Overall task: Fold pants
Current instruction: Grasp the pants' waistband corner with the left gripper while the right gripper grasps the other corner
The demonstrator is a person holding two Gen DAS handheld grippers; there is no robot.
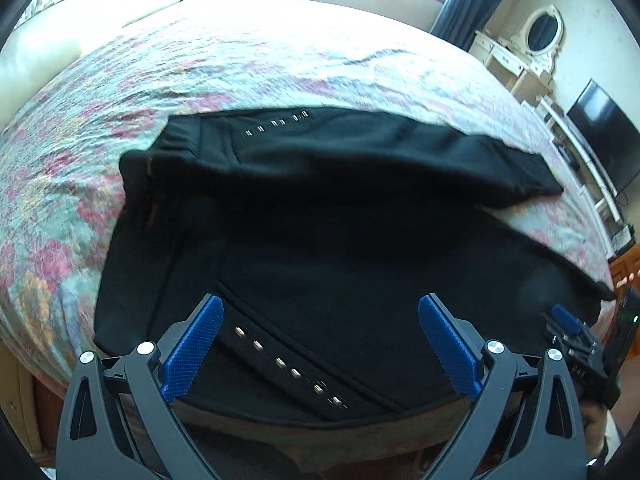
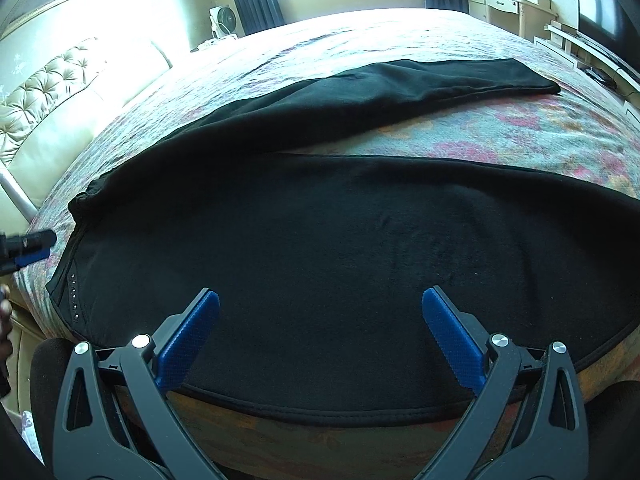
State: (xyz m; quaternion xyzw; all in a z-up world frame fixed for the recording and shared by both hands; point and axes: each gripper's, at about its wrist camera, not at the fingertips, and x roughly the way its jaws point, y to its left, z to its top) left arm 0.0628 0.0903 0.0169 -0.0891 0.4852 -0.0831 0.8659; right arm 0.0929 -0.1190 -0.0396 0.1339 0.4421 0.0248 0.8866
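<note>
Black pants (image 1: 328, 240) lie spread flat on the floral bedspread (image 1: 60, 208), waistband to the left, the two legs splayed apart to the right. Rows of small metal studs (image 1: 288, 368) mark the near pocket. My left gripper (image 1: 320, 312) is open and empty, hovering over the near hip by the near edge of the pants. My right gripper (image 2: 320, 308) is open and empty over the near leg (image 2: 360, 248), close to its near seam. The far leg (image 2: 400, 88) lies beyond it. The right gripper's tip shows in the left wrist view (image 1: 568, 320).
The bed's near edge (image 2: 360, 440) runs just below the pants. A padded headboard (image 2: 48, 92) is at the left. A dresser with an oval mirror (image 1: 540, 36) and a dark TV (image 1: 604, 136) stand at the right; a fan (image 2: 224, 20) and window are beyond the bed.
</note>
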